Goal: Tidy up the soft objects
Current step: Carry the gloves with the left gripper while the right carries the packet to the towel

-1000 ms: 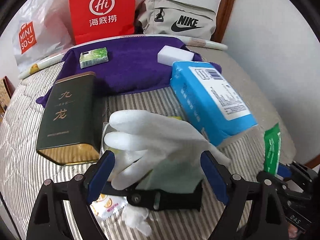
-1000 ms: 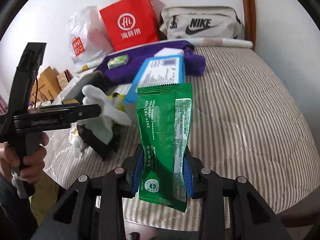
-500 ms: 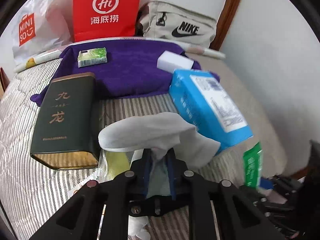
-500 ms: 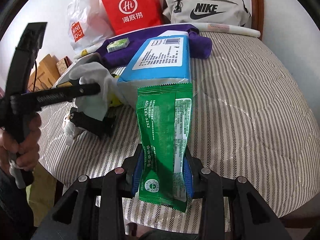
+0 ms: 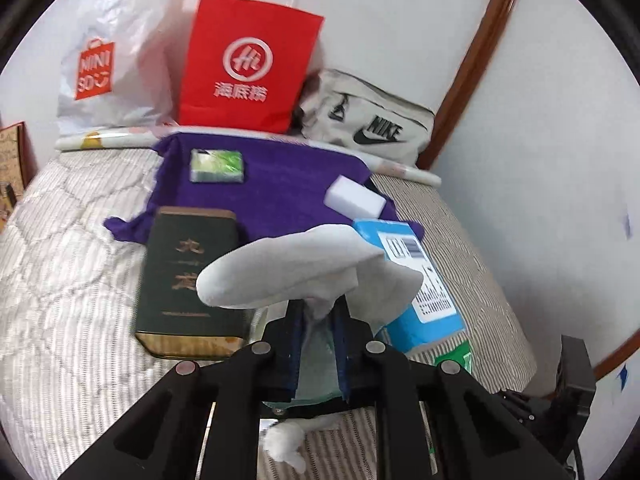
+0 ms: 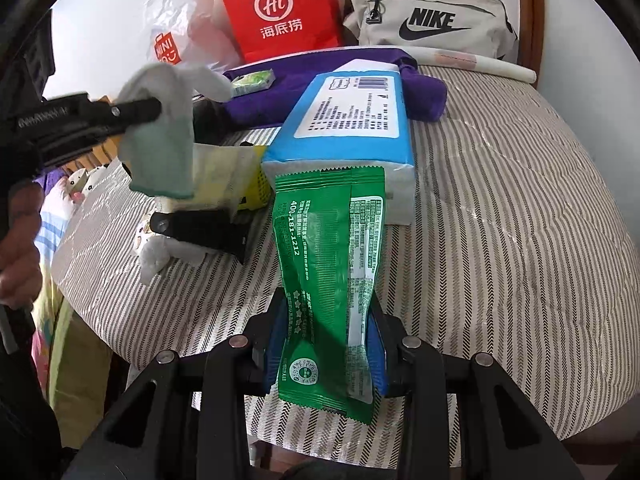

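A white glove (image 5: 288, 268) hangs limp from my left gripper (image 5: 318, 320), whose jaws are shut on its cuff. It is lifted clear of the striped bed. In the right wrist view the same glove (image 6: 160, 152) dangles from the left gripper (image 6: 136, 112) at the left. My right gripper (image 6: 326, 344) is shut on a green packet (image 6: 328, 240), held upright over the bed's front edge, just in front of the blue tissue pack (image 6: 348, 120). A corner of the green packet (image 5: 456, 356) shows at the lower right of the left wrist view.
A purple cloth (image 5: 280, 168) at the back carries a small green tissue pack (image 5: 216, 166) and a white sponge (image 5: 354, 200). A dark green tin (image 5: 192, 280) lies at the left. A black clip (image 6: 204, 232) and another white glove (image 6: 156, 256) lie on the bed. Bags (image 5: 248, 68) line the wall.
The left gripper closed on the white glove and lifted it off the bed, towards the back. The right gripper kept its hold on the green packet and hardly moved.
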